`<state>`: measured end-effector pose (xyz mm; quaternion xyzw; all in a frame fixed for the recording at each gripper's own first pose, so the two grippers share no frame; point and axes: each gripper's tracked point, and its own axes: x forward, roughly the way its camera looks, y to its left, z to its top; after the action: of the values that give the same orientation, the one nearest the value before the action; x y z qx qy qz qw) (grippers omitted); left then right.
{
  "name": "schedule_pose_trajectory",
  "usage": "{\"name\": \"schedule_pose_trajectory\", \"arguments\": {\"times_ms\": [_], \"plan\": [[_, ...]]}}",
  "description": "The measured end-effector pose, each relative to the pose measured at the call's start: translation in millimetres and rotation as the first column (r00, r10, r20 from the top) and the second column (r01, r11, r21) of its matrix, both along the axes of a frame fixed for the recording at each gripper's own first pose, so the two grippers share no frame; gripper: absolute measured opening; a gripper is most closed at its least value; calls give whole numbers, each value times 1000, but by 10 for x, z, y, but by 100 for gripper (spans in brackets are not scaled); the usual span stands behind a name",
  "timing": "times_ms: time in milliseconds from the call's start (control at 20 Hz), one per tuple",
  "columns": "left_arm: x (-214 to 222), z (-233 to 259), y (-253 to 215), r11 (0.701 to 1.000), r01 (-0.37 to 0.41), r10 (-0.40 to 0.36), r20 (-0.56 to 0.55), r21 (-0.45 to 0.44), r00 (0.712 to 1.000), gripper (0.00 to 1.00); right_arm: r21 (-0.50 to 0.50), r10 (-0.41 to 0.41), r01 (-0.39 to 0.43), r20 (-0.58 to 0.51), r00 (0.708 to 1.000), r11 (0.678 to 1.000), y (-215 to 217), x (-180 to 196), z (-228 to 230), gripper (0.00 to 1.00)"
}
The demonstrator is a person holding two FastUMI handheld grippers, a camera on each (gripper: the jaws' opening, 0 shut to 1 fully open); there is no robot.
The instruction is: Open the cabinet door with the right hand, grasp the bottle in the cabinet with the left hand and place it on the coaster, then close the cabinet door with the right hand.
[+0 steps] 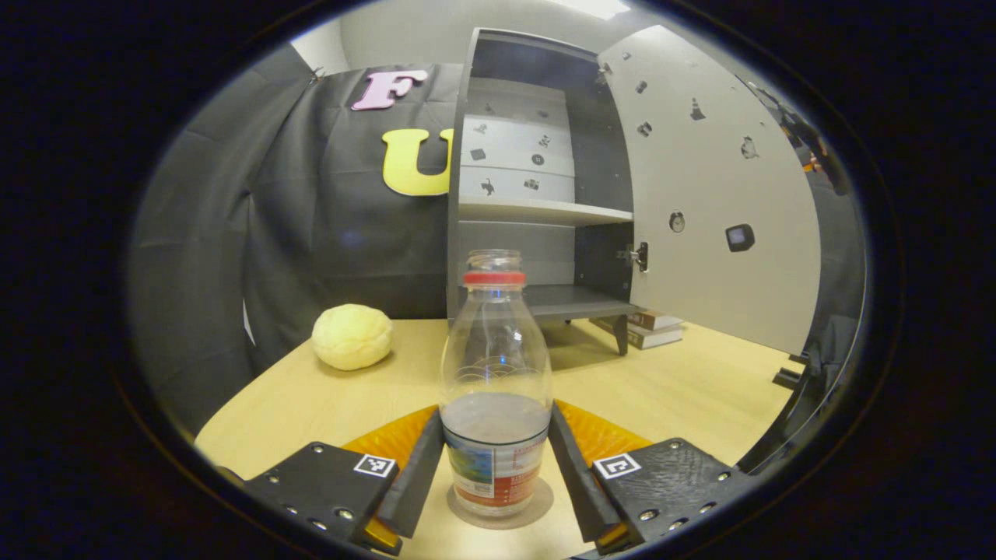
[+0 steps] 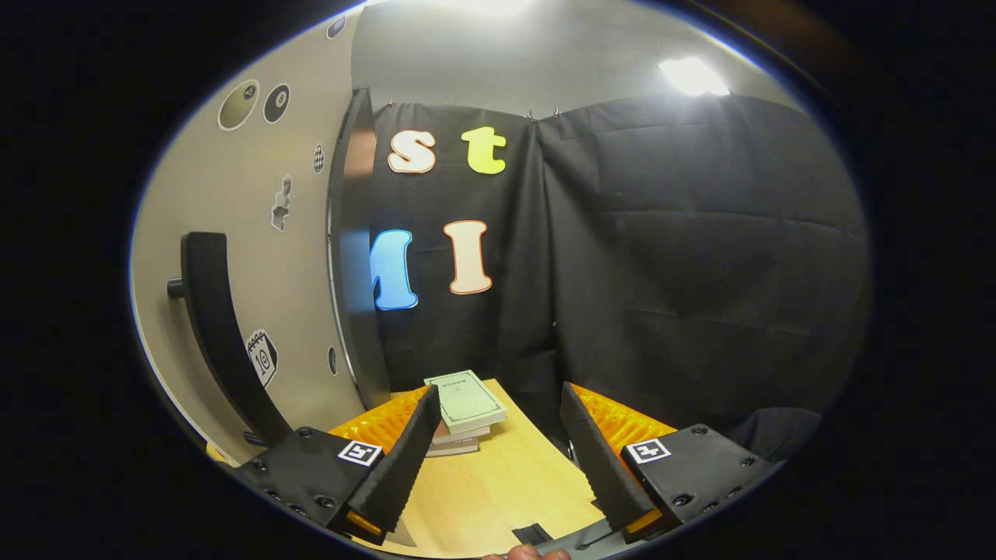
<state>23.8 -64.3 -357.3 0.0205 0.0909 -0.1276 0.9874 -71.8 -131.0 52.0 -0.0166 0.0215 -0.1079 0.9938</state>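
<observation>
A clear plastic bottle (image 1: 496, 389) with a red neck ring, no cap and a colourful label stands upright on a round coaster (image 1: 537, 509) on the wooden table. My left gripper (image 1: 496, 424) is shut on the bottle, one finger pressing each side at label height. Behind it stands the grey cabinet (image 1: 537, 194), its door (image 1: 716, 194) swung wide open to the right. My right gripper (image 2: 498, 404) is open and holds nothing. It hovers beside the outer face of the door (image 2: 233, 233), whose dark curved handle (image 2: 214, 327) is to the left of its fingers.
A pale yellow bun (image 1: 352, 336) lies on the table (image 1: 685, 389) left of the cabinet. Stacked books (image 1: 654, 327) prop the cabinet's right side, also seen as books (image 2: 467, 404) ahead of my right gripper. Black cloth walls the booth.
</observation>
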Motion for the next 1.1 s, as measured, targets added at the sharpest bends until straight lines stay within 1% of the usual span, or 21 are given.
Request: {"name": "schedule_pose_trajectory", "arguments": {"times_ms": [50, 100, 150, 200, 250, 300, 500, 550, 600, 650, 700, 750, 800, 850, 900, 950, 1100], "plan": [[-6, -53, -14, 1000, -4, 4, -5, -4, 1000, 77, 0, -3, 3, -11, 1000, 1000, -8, -6, -20, 98], [-29, -40, 24, 1000, -13, 13, 2, -7, 1000, 75, 8, -1, 1, -25, 1000, 1000, 4, 1, -63, 93], [-37, -24, 37, 1000, -15, 15, 8, -9, 1000, 75, 20, 2, -1, -36, 999, 1000, 19, 4, -93, 93], [-34, -37, 34, 1000, -17, 17, 7, -9, 1000, 77, 29, 3, -2, -43, 999, 1000, 34, 25, -112, 93], [-39, -46, 29, 1000, -18, 18, 4, -7, 1000, 75, 34, 6, -5, -50, 999, 999, 47, 26, -135, 93], [-31, -71, 36, 1000, -19, 19, -5, 4, 1000, 77, 37, 9, -7, -55, 998, 999, 56, 40, -155, 98], [-95, -100, 57, 999, -20, 21, -22, 38, 1000, 79, 36, 3, -1, -62, 998, 999, 46, 60, -216, 98], [-110, -106, 87, 998, -24, 25, -26, 51, 999, 77, 36, 2, 0, -64, 998, 999, 43, 63, -236, 98], [-107, -122, 109, 998, -28, 30, -31, 63, 999, 81, 36, 2, 1, -69, 998, 999, 44, 71, -268, 98], [-109, -125, 110, 997, -26, 28, -38, 67, 999, 93, 38, 2, 0, -74, 997, 999, 48, 71, -298, 98], [-114, -140, 104, 998, -23, 26, -47, 66, 999, 88, 40, 2, 1, -79, 997, 999, 51, 85, -329, 98], [-117, -140, 104, 998, -22, 25, -53, 64, 998, 88, 40, 2, 1, -84, 996, 999, 47, 85, -359, 98], [-118, -153, 102, 998, -19, 23, -61, 64, 998, 91, 38, 3, 0, -90, 996, 999, 54, 92, -385, 98], [-113, -143, 101, 998, -19, 23, -67, 59, 997, 88, 35, 2, 2, -94, 996, 999, 51, 91, -402, 98], [-136, -140, 95, 999, -15, 19, -76, 50, 997, 88, 31, -1, 4, -93, 996, 1000, 41, 106, -406, 98], [-174, -133, 96, 999, -14, 18, -86, 44, 996, 91, 30, -3, 6, -93, 996, 1000, 32, 108, -403, 98], [-269, -110, 124, 999, -8, 12, -122, 40, 992, 91, 25, -8, 11, -89, 996, 1000, 16, 139, -392, 98]]}}
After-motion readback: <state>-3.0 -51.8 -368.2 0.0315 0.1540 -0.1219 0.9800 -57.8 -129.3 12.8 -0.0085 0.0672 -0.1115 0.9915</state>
